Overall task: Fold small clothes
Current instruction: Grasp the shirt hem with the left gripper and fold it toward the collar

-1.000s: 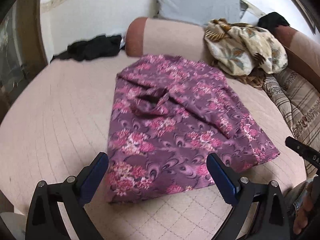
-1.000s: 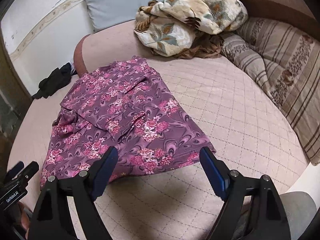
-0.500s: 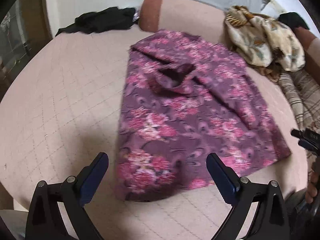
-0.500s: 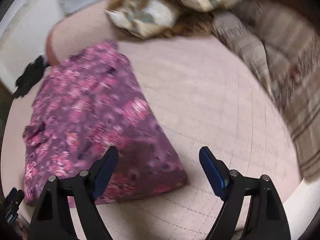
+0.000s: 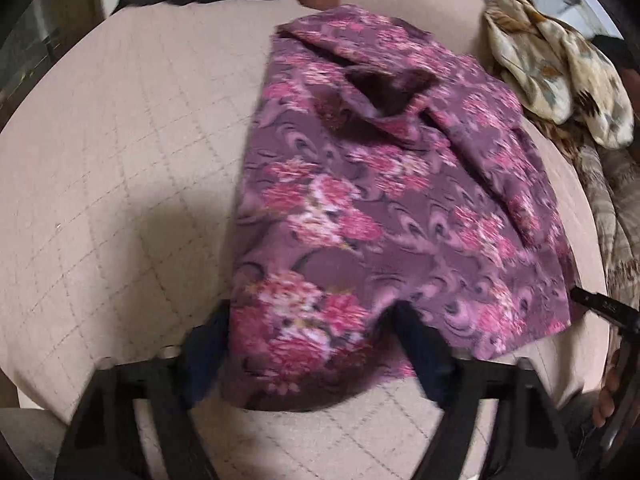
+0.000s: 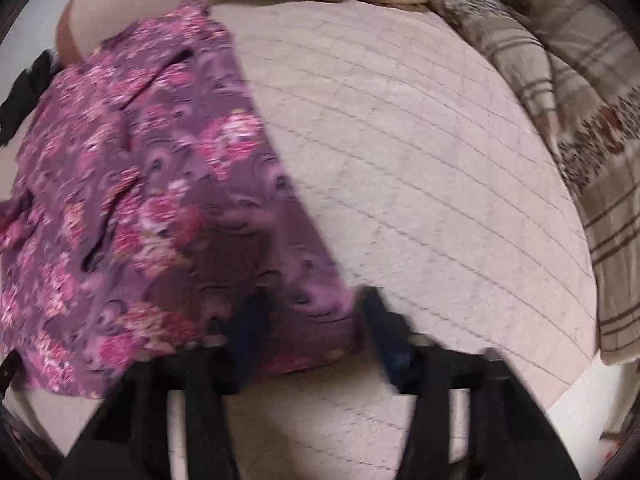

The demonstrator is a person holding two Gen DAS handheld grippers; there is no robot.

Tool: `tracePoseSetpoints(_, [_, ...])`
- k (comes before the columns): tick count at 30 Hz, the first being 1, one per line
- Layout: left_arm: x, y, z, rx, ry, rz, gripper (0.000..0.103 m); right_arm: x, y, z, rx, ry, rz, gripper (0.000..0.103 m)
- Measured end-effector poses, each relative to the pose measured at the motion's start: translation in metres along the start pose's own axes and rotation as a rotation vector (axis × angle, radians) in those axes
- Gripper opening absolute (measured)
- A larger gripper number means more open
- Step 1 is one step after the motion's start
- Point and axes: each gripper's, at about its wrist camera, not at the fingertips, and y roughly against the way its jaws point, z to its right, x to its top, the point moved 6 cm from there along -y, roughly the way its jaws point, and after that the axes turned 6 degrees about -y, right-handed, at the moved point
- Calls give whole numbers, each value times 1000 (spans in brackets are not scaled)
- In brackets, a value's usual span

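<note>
The floral garment (image 5: 384, 200) lies flat on the quilted bed (image 5: 120, 160). The left tool (image 5: 316, 344) and right tool (image 6: 312, 324), each open, straddle its two near hem corners, probably so both can pinch the hem and carry it over evenly.

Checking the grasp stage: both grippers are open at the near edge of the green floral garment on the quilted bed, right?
Not green: the floral garment is purple and pink, as the left wrist view shows. Left gripper and right gripper are open at its near edge.
</note>
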Motion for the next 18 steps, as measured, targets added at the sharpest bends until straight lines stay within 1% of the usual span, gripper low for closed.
tracePoseSetpoints(1, [0, 1, 1, 15, -12, 6, 68, -1, 0, -3, -11, 20, 3, 26])
tracePoseSetpoints(2, [-1, 2, 2, 21, -15, 10, 53, -3, 1, -7, -29, 48, 8, 21])
tracePoseSetpoints(3, [-1, 2, 0, 19, -5, 15, 39, -4, 1, -9, -38, 61, 13, 15])
tracePoseSetpoints(4, [1, 3, -2, 11, 7, 17, 33, -5, 3, -11, -34, 68, 18, 11])
tracePoseSetpoints(6, [0, 4, -6, -31, 46, 17, 11, -6, 8, -11, -23, 67, 28, 10])
tracePoseSetpoints(8, [-1, 3, -10, -26, 63, 12, 8, -7, 12, -8, 3, 46, 24, 9])
tracePoseSetpoints(10, [-2, 5, -13, -35, 74, 15, 6, -6, 15, -4, 25, 19, 22, 9])
tracePoseSetpoints(14, [2, 25, -21, -34, 93, 54, 6, -3, 22, 7, 3, -4, 41, 8])
tracePoseSetpoints(15, [2, 31, -22, -40, 87, 47, 6, -3, 24, 9, 7, -5, 43, 8])
tracePoseSetpoints(17, [2, 41, -29, -85, 108, 28, 6, 1, 30, 14, 30, -13, 52, 8])
tracePoseSetpoints(18, [1, 46, -34, -109, 125, 20, 6, 4, 36, 17, 56, -26, 55, 8])
